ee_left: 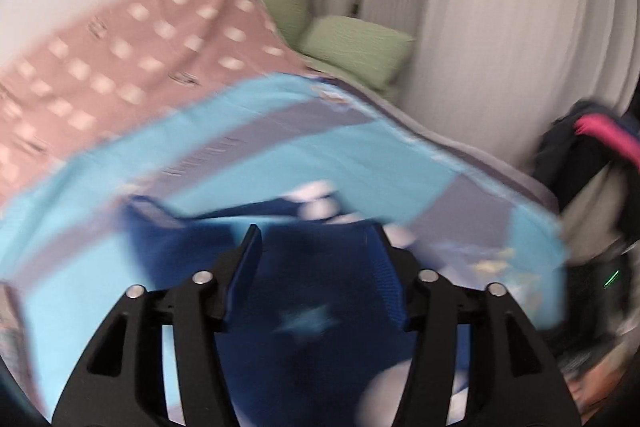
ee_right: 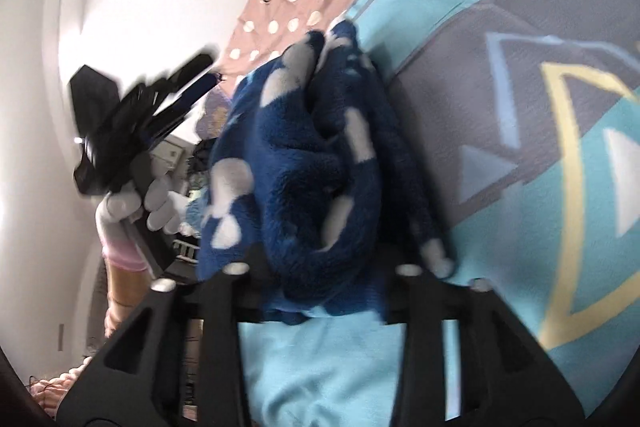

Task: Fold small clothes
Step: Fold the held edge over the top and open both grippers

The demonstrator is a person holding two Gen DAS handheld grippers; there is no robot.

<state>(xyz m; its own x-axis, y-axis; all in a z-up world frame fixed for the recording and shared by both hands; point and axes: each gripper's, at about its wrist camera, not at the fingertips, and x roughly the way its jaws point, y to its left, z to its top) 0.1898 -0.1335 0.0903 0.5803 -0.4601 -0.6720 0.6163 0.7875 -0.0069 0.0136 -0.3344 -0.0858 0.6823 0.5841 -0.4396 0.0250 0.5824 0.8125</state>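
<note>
A dark blue fleece garment (ee_right: 312, 163) with pale spots lies bunched on a light blue and grey bed cover (ee_right: 520, 107). My right gripper (ee_right: 320, 259) has the bunched fleece between its jaws; its fingertips are hidden by the cloth. In the left wrist view my left gripper (ee_left: 316, 231) is open, its fingers (ee_left: 248, 247) spread over the same blue garment (ee_left: 304, 307), which is blurred. The left gripper also shows in the right wrist view (ee_right: 200, 71), held by a gloved hand, off to the left of the fleece.
A pink dotted sheet (ee_left: 120, 59) covers the far side of the bed. Green pillows (ee_left: 356, 47) lie at its head by white curtains (ee_left: 500, 7). A pile of dark clothes (ee_left: 592, 155) sits at the right beside the bed.
</note>
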